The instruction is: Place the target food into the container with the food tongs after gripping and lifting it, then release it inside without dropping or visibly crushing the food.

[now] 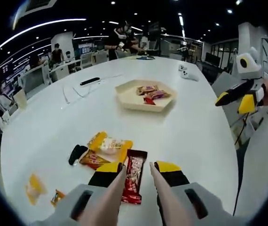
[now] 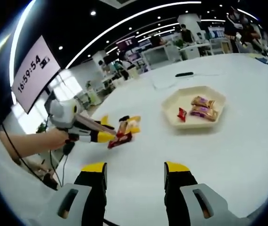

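Note:
A dark red snack packet point(image 1: 134, 181) lies lengthwise between the two beige arms of the food tongs point(image 1: 109, 200). My left gripper point(image 1: 138, 167) is shut on those tongs, its yellow-tipped jaws pressing the arms from outside. In the right gripper view the left gripper point(image 2: 98, 136) reaches in from the left, with the red packet point(image 2: 120, 139) at the tong tips; I cannot tell whether it is off the table. The beige hexagonal container point(image 1: 124, 96) point(image 2: 171, 113) holds a few wrapped snacks farther out. My right gripper point(image 2: 136, 172) point(image 1: 237, 96) is open, holding nothing.
Beside the red packet lie a yellow packet point(image 1: 110, 143), an orange one point(image 1: 91, 160), a black item point(image 1: 77, 153) and small yellow wrappers point(image 1: 34, 186). A black remote point(image 1: 90, 81) and a white controller point(image 1: 185, 73) sit farther back on the white table point(image 1: 195, 136). People stand behind.

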`<move>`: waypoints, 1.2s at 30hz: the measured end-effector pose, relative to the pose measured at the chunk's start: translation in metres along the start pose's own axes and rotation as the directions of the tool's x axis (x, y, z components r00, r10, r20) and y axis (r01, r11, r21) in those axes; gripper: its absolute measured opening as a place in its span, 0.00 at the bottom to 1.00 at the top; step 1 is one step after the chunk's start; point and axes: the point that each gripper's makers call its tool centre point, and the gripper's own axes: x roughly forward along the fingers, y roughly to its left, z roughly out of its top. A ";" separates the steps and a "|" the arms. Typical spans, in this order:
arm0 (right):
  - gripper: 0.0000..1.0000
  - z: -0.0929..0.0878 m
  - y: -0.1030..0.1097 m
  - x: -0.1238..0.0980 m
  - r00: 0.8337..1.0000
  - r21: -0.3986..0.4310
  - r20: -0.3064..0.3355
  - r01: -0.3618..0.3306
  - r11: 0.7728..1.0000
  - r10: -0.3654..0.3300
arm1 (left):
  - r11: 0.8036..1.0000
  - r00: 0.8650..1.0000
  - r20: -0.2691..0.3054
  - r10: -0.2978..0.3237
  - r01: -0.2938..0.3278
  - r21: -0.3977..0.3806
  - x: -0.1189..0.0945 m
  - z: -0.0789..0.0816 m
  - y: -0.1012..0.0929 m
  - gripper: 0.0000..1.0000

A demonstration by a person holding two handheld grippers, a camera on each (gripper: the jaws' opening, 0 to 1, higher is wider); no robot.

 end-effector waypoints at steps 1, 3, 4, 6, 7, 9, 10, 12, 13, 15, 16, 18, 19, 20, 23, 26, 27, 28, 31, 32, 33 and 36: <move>0.48 0.000 0.000 0.000 1.000 -0.001 0.000 0.000 1.000 0.000 | 1.000 1.000 -0.002 0.000 0.000 0.004 0.001 0.000 0.000 0.26; 0.48 0.001 -0.001 0.001 1.000 -0.002 0.000 0.000 1.000 0.000 | 1.000 1.000 -0.006 0.004 -0.004 0.008 0.002 -0.001 0.001 0.26; 0.48 0.001 -0.001 0.001 1.000 -0.002 0.000 0.001 1.000 -0.001 | 1.000 1.000 -0.010 0.016 -0.016 0.022 0.002 -0.001 0.002 0.26; 0.48 0.001 -0.002 0.000 1.000 -0.001 0.001 0.003 1.000 -0.003 | 1.000 1.000 -0.017 0.014 -0.013 0.024 0.004 -0.002 0.003 0.26; 0.48 0.002 -0.003 0.000 1.000 0.002 0.002 0.005 1.000 -0.005 | 1.000 1.000 -0.018 0.012 -0.012 0.025 0.004 -0.002 0.002 0.26; 0.48 0.001 -0.004 0.000 1.000 0.003 0.001 0.007 1.000 -0.007 | 0.999 1.000 -0.025 0.011 -0.010 0.034 0.005 -0.003 0.002 0.26; 0.48 0.001 -0.004 0.000 1.000 0.004 0.001 0.007 1.000 -0.007 | 0.999 1.000 -0.028 0.010 -0.009 0.038 0.005 -0.003 0.001 0.26; 0.48 0.001 -0.005 0.000 1.000 0.006 0.000 0.007 1.000 -0.007 | 0.999 0.999 -0.037 0.009 -0.007 0.043 0.007 -0.006 0.001 0.26; 0.48 0.001 -0.005 0.000 1.000 0.006 0.001 0.007 1.000 -0.007 | 0.998 0.999 -0.049 0.009 -0.006 0.059 0.008 -0.008 0.001 0.26; 0.48 0.001 -0.005 0.000 1.000 0.007 -0.001 0.006 1.000 -0.006 | 0.997 0.998 -0.060 0.008 -0.004 0.072 0.008 -0.008 -0.001 0.26; 0.48 0.000 -0.005 0.000 1.000 0.008 -0.001 0.006 1.000 -0.006 | 0.997 0.998 -0.061 0.008 -0.003 0.075 0.008 -0.008 0.000 0.26; 0.48 0.001 -0.004 0.000 1.000 0.010 -0.001 0.004 1.000 -0.004 | 0.997 0.998 -0.066 0.009 -0.004 0.074 0.008 -0.010 0.001 0.27; 0.48 0.000 -0.004 0.000 1.000 0.011 -0.002 0.004 1.000 -0.004 | 0.997 0.998 -0.067 0.009 -0.004 0.075 0.008 -0.010 0.001 0.27; 0.48 0.000 -0.004 0.000 1.000 0.011 -0.002 0.003 1.000 -0.003 | 0.997 0.997 -0.071 0.010 -0.005 0.073 0.009 -0.011 0.001 0.27; 0.48 -0.001 -0.005 0.001 1.000 0.014 -0.003 0.001 1.000 -0.001 | 0.997 0.997 -0.076 0.012 -0.006 0.074 0.011 -0.012 0.003 0.27; 0.48 0.000 -0.007 0.001 1.000 0.034 0.004 0.003 0.999 -0.003 | 0.997 0.997 -0.082 0.012 -0.006 0.071 0.014 -0.013 0.004 0.27; 0.48 0.000 -0.008 0.001 1.000 0.037 0.004 0.003 0.999 -0.003 | 0.997 0.996 -0.084 0.011 -0.005 0.071 0.015 -0.013 0.004 0.27; 0.48 0.000 -0.008 0.001 1.000 0.037 0.003 0.003 0.999 -0.003 | 0.997 0.996 -0.085 0.011 -0.005 0.071 0.015 -0.013 0.004 0.26; 0.48 0.000 -0.007 0.001 1.000 0.037 0.003 0.001 0.999 -0.001 | 0.997 0.996 -0.093 0.010 -0.003 0.076 0.018 -0.014 0.004 0.26; 0.48 0.000 -0.007 0.001 1.000 0.034 0.003 0.001 0.999 -0.001 | 0.997 0.995 -0.096 0.009 -0.001 0.078 0.019 -0.015 0.004 0.26; 0.48 0.000 -0.007 0.000 1.000 0.032 0.003 0.003 0.999 -0.003 | 0.997 0.995 -0.101 0.006 0.002 0.081 0.020 -0.016 0.003 0.26; 0.48 0.000 -0.009 -0.001 1.000 0.045 0.009 0.004 0.999 -0.004 | 0.996 0.994 -0.109 0.005 0.005 0.092 0.021 -0.017 0.003 0.27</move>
